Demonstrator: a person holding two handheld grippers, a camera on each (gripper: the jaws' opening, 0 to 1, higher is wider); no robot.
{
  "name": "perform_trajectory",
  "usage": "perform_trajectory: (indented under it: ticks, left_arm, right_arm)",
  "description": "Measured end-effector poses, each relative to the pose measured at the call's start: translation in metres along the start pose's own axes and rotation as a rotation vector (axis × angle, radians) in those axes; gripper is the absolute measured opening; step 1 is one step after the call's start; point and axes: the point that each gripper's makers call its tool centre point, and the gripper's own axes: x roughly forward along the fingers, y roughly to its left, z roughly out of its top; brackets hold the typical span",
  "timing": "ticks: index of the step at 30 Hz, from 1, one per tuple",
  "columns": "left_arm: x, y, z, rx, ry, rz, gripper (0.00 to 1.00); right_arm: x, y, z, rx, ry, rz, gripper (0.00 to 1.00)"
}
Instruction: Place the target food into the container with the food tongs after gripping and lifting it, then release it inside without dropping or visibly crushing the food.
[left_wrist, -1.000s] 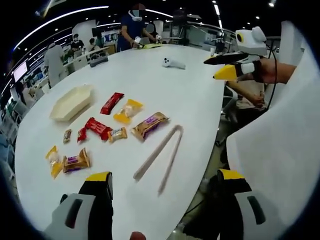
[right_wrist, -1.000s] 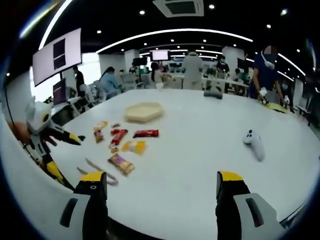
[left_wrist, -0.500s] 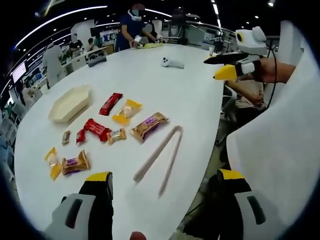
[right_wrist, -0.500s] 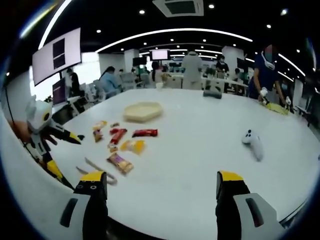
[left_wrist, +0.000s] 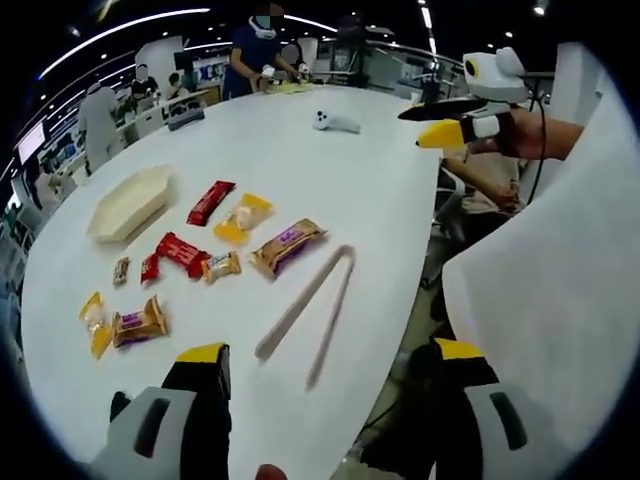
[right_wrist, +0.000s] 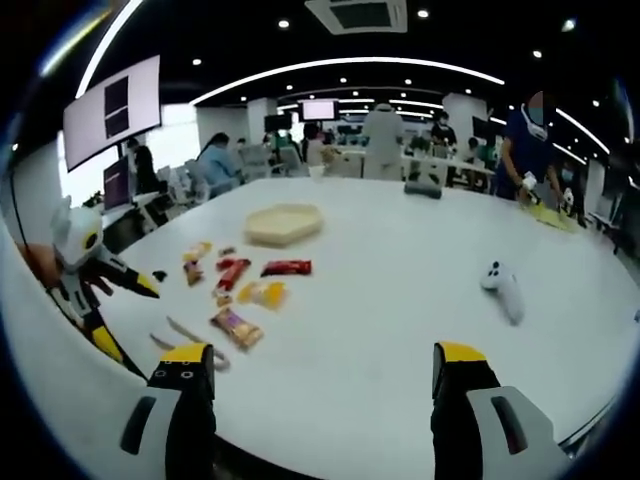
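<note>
In the left gripper view, the cream container (left_wrist: 125, 200) sits at left centre on the white counter (left_wrist: 370, 190). Wrapped snacks (left_wrist: 287, 245) lie scattered beside it, with the food tongs (left_wrist: 310, 310) lying free to their right. The left tongs (left_wrist: 330, 350) gape wide and empty. The right tongs (left_wrist: 432, 120), at upper right, are likewise parted and empty. The right gripper view adds wall screens (right_wrist: 112, 110) at upper left.

Beige food tongs (left_wrist: 310, 310) lying flat on white table, arms slightly spread; wrapped snacks (left_wrist: 180, 265) scattered just beside, red, yellow, brown-purple wrappers, none lifted; cream hexagonal container (left_wrist: 125, 202) beyond them, upright, nothing visible inside.
</note>
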Motion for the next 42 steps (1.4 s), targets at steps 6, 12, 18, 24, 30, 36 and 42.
perform_trajectory:
  ticks: [6,12,18,24,30,36,42]
  left_arm:
    - [0.001,-0.001,0.000,0.012,0.011,-0.009,0.80]
    - [0.001,-0.003,0.005,0.012,-0.007,-0.017,0.78]
    - [0.003,-0.004,0.002,0.015,0.000,-0.018,0.78]
    - [0.006,-0.006,-0.002,0.022,0.015,-0.018,0.76]
    - [0.010,-0.004,-0.004,0.028,0.020,-0.022,0.71]
    - [0.014,0.002,-0.005,0.018,0.023,0.003,0.69]
    - [0.017,0.001,-0.008,0.052,0.045,0.000,0.66]
  right_arm:
    - [-0.001,-0.001,-0.001,0.000,0.003,-0.005,0.91]
    - [-0.001,-0.002,0.001,-0.003,-0.003,-0.006,0.91]
    - [-0.002,-0.004,0.002,-0.011,-0.002,-0.009,0.91]
    - [-0.002,-0.004,0.001,-0.010,-0.002,-0.006,0.91]
    - [-0.002,-0.006,0.004,-0.005,-0.010,-0.008,0.91]
    - [-0.002,-0.008,0.005,0.005,-0.013,-0.013,0.91]
    - [-0.003,-0.011,0.005,0.013,-0.015,-0.022,0.90]
